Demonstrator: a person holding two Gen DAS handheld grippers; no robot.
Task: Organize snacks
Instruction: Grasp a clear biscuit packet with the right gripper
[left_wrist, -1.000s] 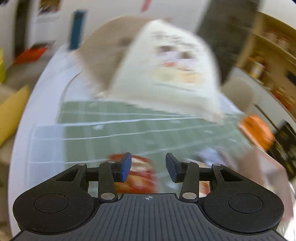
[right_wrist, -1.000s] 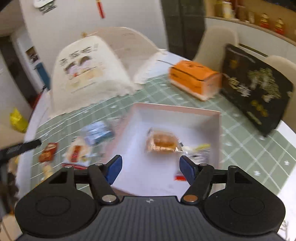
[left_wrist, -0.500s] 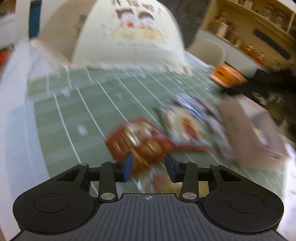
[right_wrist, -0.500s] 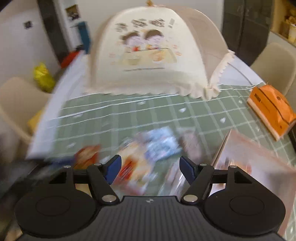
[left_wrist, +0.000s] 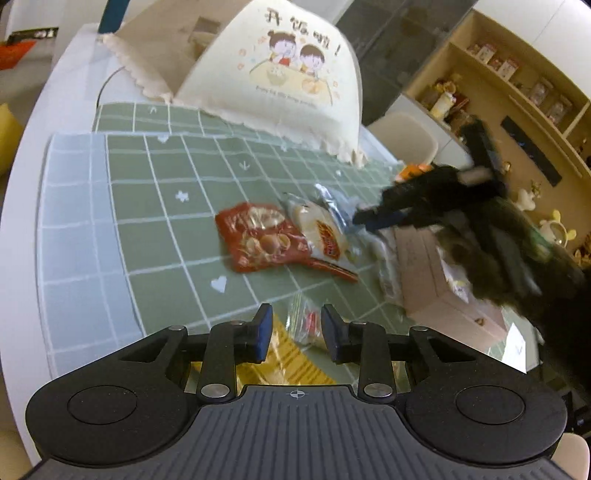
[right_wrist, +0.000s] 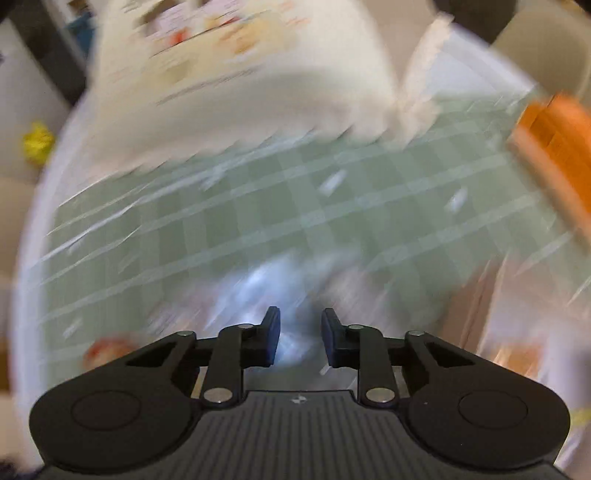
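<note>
Your left gripper (left_wrist: 296, 334) has just been closing around a clear packet (left_wrist: 306, 325), your right gripper (right_wrist: 300, 341) closing over a blurred blue packet (right_wrist: 258, 284); red packet (left_wrist: 260, 242) still mid-frame, unboxed.

Your left wrist cam looks down-forward over its fingers, close above the green cloth (left_wrist: 166, 221). Your right wrist cam tilts steeper, close, blurred. Both share cloth, food cover (left_wrist: 288, 66), and orange box (right_wrist: 554, 147).

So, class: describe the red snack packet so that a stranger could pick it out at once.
Start at the cream food cover on the green checked cloth. In front of it lies a row of snacks; the red packet is leftmost, the only all-red one, beside a pale packet.
</note>
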